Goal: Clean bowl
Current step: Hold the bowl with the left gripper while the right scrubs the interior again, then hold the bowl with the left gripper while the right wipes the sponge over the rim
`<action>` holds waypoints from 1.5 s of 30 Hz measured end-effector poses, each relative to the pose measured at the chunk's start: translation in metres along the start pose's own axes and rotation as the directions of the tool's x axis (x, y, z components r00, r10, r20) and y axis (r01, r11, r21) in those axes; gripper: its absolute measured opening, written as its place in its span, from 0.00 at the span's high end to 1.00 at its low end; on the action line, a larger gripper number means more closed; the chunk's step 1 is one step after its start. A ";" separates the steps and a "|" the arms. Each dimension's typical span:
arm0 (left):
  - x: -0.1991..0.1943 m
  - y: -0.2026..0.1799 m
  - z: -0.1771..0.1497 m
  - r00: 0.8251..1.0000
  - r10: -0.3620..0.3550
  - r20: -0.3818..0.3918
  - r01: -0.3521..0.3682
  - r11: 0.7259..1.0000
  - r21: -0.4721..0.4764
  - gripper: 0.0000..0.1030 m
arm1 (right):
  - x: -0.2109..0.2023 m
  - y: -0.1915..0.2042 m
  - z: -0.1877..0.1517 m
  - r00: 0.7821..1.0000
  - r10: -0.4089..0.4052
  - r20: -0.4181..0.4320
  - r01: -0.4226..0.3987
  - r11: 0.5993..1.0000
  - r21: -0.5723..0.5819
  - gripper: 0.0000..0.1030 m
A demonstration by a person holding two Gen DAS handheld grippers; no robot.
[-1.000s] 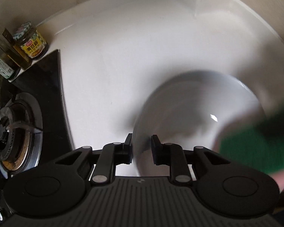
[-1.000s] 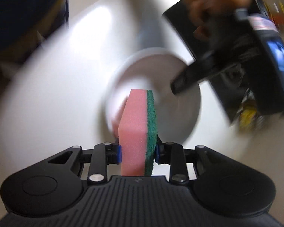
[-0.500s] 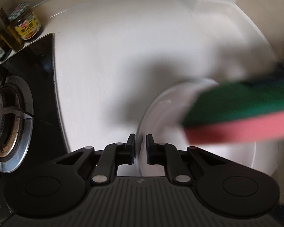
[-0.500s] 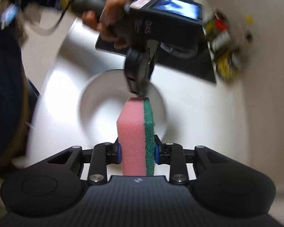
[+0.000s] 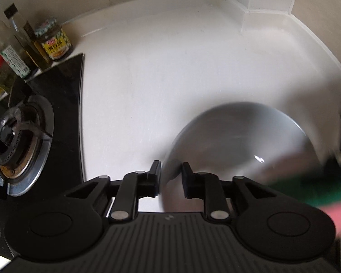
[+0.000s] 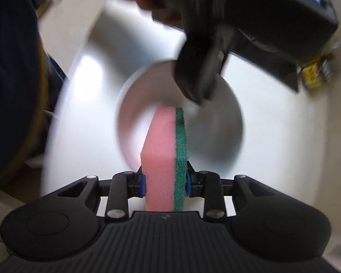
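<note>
Left wrist view: left gripper (image 5: 169, 174) has just reopened around the bowl (image 5: 243, 141) rim (loosening it); right gripper (image 6: 165, 182) clamps the sponge (image 6: 164, 157), scrubbing unfinished.

White bowl (image 6: 216, 136) on a white counter (image 5: 170, 68); pink sponge (image 6: 159, 163) with a green scrubbing layer; black ribbed claw (image 6: 166, 184) with blue pads.
</note>
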State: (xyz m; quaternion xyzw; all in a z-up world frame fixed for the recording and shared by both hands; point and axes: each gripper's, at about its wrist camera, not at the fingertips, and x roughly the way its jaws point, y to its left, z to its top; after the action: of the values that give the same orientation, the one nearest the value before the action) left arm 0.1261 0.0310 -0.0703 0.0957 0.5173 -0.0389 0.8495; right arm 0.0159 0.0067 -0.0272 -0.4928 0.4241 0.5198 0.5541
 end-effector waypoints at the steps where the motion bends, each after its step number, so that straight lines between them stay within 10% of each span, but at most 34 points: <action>1: -0.001 0.000 0.001 1.000 0.005 0.005 -0.005 1.000 -0.002 0.67 | -0.006 -0.003 -0.001 0.999 0.032 0.033 -0.033 0.998 0.046 0.74; 12: -0.006 0.011 0.005 0.999 0.035 0.034 -0.032 0.994 -0.104 0.77 | -0.077 -0.040 -0.070 0.945 0.093 0.313 -0.216 0.896 0.388 0.75; 18: -0.011 0.008 -0.002 0.997 0.064 0.044 -0.057 0.990 -0.127 0.79 | -0.100 -0.068 -0.070 0.955 -0.158 0.250 0.031 0.893 0.449 0.75; 25: -0.014 0.005 -0.005 0.995 0.086 0.045 -0.081 0.989 -0.120 0.79 | -0.030 -0.079 -0.010 0.900 -0.397 0.179 0.405 0.914 -0.008 0.75; 31: -0.015 0.006 -0.005 0.994 0.091 0.057 -0.083 0.988 -0.132 0.78 | 0.019 -0.086 0.018 0.944 -0.299 0.140 0.328 0.901 -0.285 0.75; 39: -0.014 0.004 0.000 0.992 0.106 0.065 -0.098 0.988 -0.124 0.76 | 0.026 -0.121 -0.012 0.967 -0.252 0.017 0.252 0.967 0.037 0.75; 45: -0.012 0.002 0.003 0.992 0.108 0.067 -0.099 0.987 -0.130 0.73 | 0.021 -0.088 -0.051 0.948 -0.318 0.010 0.284 0.861 0.421 0.75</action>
State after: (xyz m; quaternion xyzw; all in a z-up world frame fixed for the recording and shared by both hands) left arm 0.1232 0.0317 -0.0580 0.0672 0.4811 0.0345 0.8734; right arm 0.1080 -0.0375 -0.0465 -0.4033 0.4202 0.3441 0.7365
